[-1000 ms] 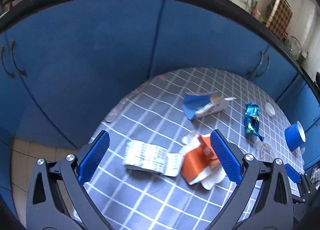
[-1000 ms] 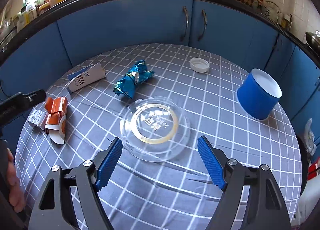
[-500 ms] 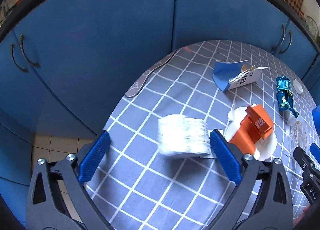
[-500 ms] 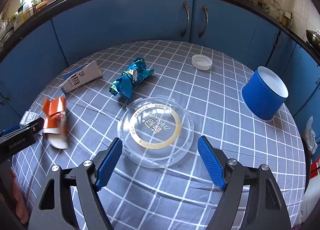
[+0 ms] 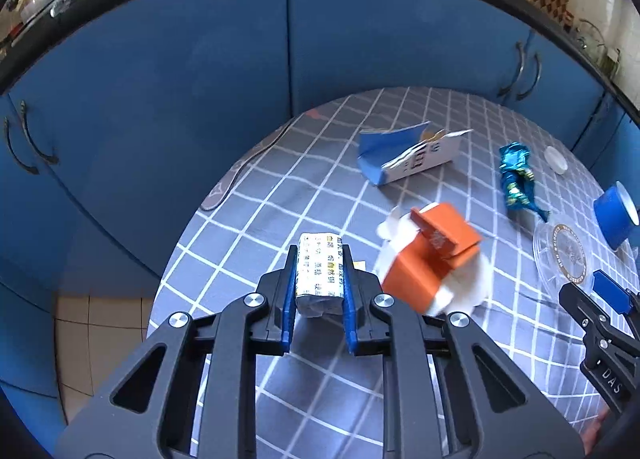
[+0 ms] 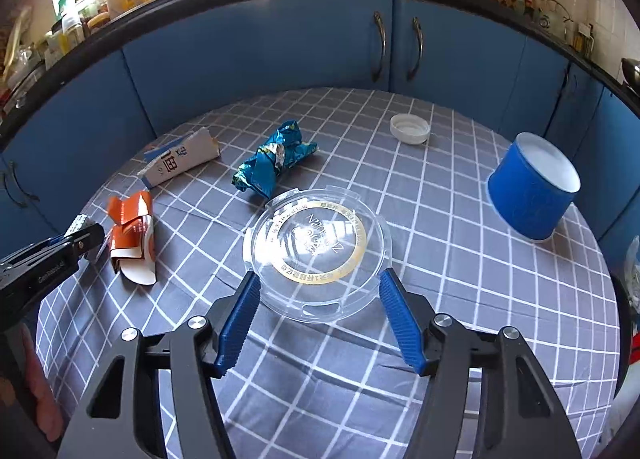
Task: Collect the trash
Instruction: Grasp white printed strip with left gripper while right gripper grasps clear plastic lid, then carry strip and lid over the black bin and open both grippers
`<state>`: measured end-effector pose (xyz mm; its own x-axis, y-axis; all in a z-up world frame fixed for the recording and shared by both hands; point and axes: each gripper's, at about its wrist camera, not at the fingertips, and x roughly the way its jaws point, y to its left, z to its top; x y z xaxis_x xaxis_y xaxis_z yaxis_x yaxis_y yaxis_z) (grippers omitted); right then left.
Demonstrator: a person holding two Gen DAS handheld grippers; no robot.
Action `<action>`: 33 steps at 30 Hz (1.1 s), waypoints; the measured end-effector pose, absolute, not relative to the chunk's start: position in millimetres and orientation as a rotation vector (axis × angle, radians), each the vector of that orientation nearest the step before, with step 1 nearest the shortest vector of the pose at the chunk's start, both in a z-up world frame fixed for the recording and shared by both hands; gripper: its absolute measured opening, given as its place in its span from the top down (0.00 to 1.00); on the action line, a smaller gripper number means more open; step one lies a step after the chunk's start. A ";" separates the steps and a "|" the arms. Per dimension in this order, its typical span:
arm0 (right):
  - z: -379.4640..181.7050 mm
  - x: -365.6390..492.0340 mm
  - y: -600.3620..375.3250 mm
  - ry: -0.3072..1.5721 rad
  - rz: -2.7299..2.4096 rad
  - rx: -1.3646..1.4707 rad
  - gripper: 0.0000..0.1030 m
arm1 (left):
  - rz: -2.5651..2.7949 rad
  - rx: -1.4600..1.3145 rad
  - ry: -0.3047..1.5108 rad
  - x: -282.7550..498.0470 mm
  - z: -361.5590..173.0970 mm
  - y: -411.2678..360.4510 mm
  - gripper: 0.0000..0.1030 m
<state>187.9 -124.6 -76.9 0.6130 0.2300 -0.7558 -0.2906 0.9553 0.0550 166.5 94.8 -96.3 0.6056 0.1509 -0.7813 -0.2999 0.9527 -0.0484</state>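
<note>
The left gripper [image 5: 318, 291] clamps the white printed packet [image 5: 320, 275], while the right gripper [image 6: 318, 315], its jaws just closing, should square up around the clear lid [image 6: 316, 251] between them before lifting.

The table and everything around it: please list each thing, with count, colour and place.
table: one, grey cloth with white grid, before the cabinets
white packet: one, white, between the left fingers
orange carton: one, orange and white, left side
blue-white carton: one, far left
foil wrapper: one, teal, middle
clear lid: one, transparent with gold ring, between the right fingers
white cap: one, far side
paper cup: one, blue, on its side, right
cabinets: blue, behind
left gripper: shut on the packet
right gripper: its fingers have just been closing at the lid's edges
</note>
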 end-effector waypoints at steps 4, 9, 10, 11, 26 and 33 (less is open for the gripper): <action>-65.3 178.2 -134.0 0.835 0.302 -0.058 0.42 | 0.247 -0.182 0.860 164.6 -83.9 82.9 0.81; -52.8 169.0 -147.5 0.811 0.283 -0.054 0.42 | 0.204 -0.164 0.838 161.2 -69.7 63.2 0.81; -51.2 167.2 -151.6 0.808 0.279 -0.053 0.42 | 0.192 -0.158 0.836 161.6 -67.8 57.7 0.81; -49.4 164.5 -157.3 0.804 0.270 -0.050 0.42 | 0.179 -0.151 0.834 160.8 -66.0 50.2 0.81; -39.3 147.8 -253.7 0.779 0.152 0.024 0.42 | 0.017 -0.035 0.829 168.1 -56.8 -69.6 0.81; -39.0 145.9 -312.9 0.758 0.074 0.089 0.42 | -0.063 0.046 0.827 177.3 -54.2 -137.6 0.81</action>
